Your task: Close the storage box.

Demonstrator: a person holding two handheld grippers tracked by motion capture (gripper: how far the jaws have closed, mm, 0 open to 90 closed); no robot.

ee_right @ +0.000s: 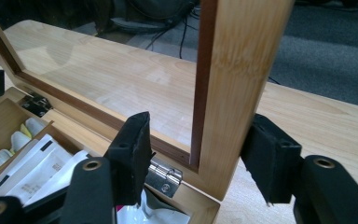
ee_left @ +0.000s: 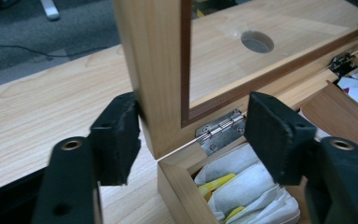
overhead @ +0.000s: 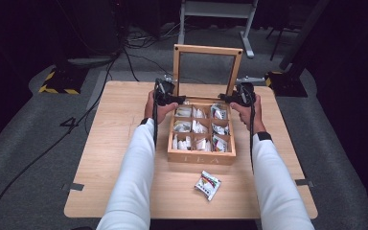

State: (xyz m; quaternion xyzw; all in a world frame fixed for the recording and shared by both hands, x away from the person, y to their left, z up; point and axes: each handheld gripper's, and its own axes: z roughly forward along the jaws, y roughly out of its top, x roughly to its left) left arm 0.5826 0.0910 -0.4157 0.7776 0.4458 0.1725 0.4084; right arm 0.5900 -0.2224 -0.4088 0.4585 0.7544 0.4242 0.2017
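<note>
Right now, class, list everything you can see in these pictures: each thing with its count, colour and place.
Tea box: one, light wood, middle of the table, divided into compartments.
Lid: one, wooden frame with clear pane, standing upright at the box's far edge.
Hinges: two, silver metal, joining the lid to the box.
Tea bags: many, mostly white, in the compartments.
Loose packet: one, white with coloured print, on the table nearer than the box.
Table: one, light wood, on grey floor.
Cables: several, black, on the floor beyond the table.
Left gripper: one, black, jaws either side of the lid's left post.
Right gripper: one, black, jaws either side of the lid's right post.
Sleeves: two, white.
</note>
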